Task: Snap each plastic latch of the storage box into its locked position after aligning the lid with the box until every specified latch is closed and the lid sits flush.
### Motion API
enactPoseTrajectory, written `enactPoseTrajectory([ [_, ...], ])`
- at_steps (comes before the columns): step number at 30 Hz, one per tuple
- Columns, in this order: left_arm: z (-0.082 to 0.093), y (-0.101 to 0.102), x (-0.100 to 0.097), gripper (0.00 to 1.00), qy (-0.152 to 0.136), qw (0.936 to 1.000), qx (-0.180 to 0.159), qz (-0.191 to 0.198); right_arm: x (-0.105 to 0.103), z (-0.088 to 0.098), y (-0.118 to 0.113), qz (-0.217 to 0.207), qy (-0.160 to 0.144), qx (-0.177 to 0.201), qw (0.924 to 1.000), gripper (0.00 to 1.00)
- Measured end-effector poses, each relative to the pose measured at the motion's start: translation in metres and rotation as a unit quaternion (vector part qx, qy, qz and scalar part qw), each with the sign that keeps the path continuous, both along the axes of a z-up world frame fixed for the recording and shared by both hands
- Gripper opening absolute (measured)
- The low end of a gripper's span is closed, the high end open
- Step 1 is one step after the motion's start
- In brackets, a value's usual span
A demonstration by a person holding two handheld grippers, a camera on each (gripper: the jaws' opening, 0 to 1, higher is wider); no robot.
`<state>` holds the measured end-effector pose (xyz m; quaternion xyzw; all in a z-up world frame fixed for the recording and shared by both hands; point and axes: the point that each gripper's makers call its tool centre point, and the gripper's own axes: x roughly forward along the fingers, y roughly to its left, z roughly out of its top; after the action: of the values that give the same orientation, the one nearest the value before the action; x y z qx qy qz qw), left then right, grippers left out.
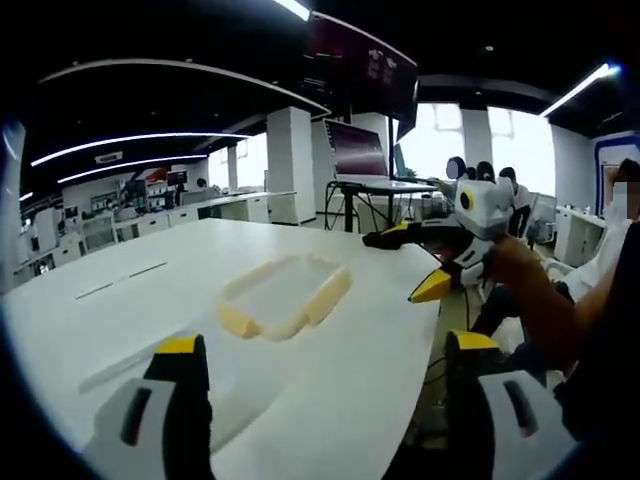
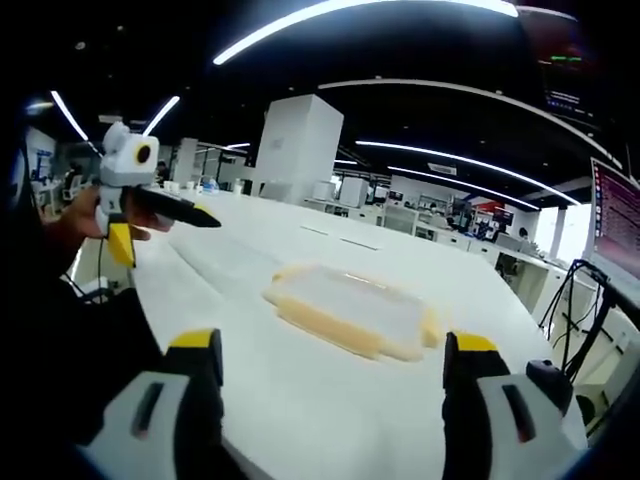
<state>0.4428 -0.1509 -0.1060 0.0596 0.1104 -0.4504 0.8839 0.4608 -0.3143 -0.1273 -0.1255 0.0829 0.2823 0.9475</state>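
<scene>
While both grippers hang back from it, the storage box sits flat on the big white table, out toward the middle. It's a low rectangular thing, clear plastic lid on top with a smooth, slightly glossy look, and pale yellow latches along its edges. In the right gripper view the same box shows a long yellow latch along the near side and a smaller one at the end, though it's too blurry to count them all or tell if any are snapped down.

One box, one table, two grippers. The left gripper has its yellow-tipped jaws spread wide, nothing between them, not touching the box. The right gripper is the same deal: jaws wide apart, empty, short of the box. Each one also shows in the other's view, held in a hand off the table edge, jaws apart there too.
</scene>
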Motion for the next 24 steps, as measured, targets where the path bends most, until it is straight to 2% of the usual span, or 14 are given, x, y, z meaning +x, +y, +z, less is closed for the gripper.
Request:
enactPoseTrajectory([
  [18,-0.005,-0.016,0.001,0.99,0.006,0.9998,0.003,-0.017,-0.002,-0.007,-0.011,-0.003,0.007,-0.011,0.9999,0.90],
  [24,-0.004,-0.020,0.003,0.99,-0.002,0.9997,0.005,-0.022,0.000,-0.008,-0.013,-0.002,0.010,-0.010,0.9999,0.90],
])
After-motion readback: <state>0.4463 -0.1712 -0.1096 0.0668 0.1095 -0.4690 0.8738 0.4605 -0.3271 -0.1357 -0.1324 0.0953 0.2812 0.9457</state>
